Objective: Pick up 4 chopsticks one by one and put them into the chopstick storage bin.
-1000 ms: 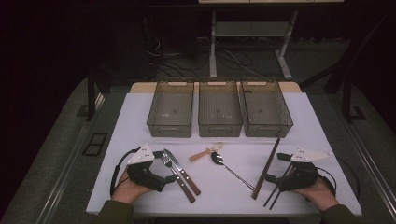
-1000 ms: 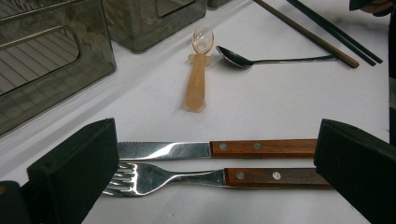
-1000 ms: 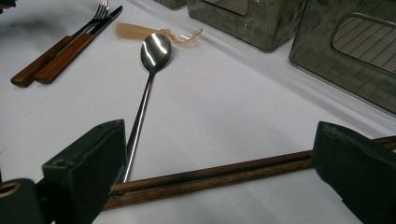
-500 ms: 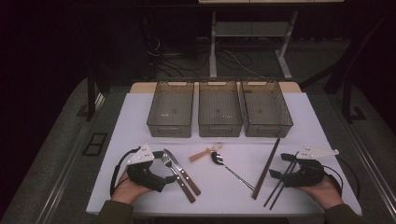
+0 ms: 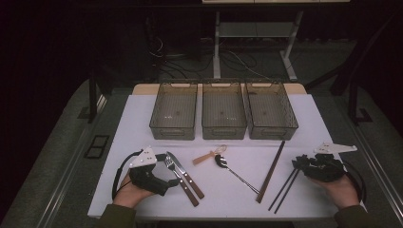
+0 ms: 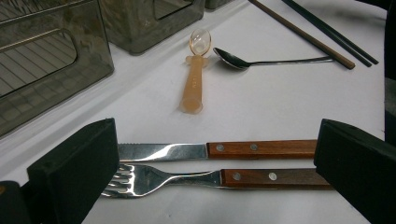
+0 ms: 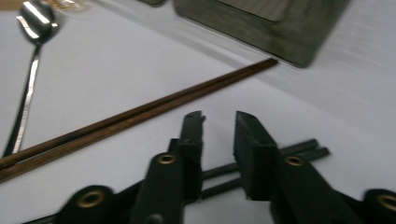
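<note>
Right gripper (image 7: 219,122), jaws just been closing to a narrow gap w/ the black chopsticks (image 7: 299,148) lying on the table (image 5: 304,128) beneath them, not yet pinched: thin sticks may roll or split apart; left gripper (image 6: 215,158) wide open astride knife (image 6: 205,150) & fork (image 6: 187,179).

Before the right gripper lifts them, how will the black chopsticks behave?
The black chopsticks look thin, stiff and smooth, so they may slip between the right gripper's pads. They lie as a loose pair, so one could probably drop. Flat on the white table, they leave little edge to catch.
</note>
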`<state>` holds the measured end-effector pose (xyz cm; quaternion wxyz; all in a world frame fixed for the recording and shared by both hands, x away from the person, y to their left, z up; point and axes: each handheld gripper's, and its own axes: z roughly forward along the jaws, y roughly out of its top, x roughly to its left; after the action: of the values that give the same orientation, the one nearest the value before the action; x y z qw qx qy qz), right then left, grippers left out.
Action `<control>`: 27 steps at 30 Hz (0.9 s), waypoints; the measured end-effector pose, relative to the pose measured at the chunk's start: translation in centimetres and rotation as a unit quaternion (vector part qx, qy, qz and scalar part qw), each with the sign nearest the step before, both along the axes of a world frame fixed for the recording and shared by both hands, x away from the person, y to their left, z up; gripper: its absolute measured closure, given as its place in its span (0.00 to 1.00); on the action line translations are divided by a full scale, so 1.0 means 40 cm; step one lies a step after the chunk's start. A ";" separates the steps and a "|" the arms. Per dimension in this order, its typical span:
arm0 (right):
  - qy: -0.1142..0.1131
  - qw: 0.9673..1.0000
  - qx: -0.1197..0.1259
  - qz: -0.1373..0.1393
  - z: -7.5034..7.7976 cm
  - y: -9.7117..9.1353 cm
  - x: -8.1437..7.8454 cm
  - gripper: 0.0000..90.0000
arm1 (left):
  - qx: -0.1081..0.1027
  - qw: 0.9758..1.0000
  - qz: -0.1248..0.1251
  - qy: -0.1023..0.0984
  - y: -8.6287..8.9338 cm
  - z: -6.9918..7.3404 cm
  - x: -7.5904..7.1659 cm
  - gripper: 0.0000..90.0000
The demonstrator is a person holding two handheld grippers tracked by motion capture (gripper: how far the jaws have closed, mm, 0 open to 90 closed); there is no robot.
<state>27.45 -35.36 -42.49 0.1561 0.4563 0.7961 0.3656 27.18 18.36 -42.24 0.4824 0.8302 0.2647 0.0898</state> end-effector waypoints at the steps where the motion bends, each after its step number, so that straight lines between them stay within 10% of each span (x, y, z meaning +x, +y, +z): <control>1: 0.005 1.000 -0.001 -0.005 0.001 -0.008 0.003 0.86 | 0.000 1.000 0.000 0.000 0.000 0.000 0.000 0.00; 6: 0.018 0.999 -0.016 -0.033 -0.006 -0.041 0.021 1.00 | -0.002 1.000 0.001 0.000 0.000 -0.001 -0.002 0.00; 27: 0.040 0.996 -0.026 -0.073 -0.046 -0.107 0.076 1.00 | -0.004 1.000 0.003 0.004 -0.001 -0.006 -0.004 0.00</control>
<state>30.48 -39.64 -44.33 0.1621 0.5233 0.7754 0.3140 27.01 18.32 -42.48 0.4846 0.8276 0.2696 0.0869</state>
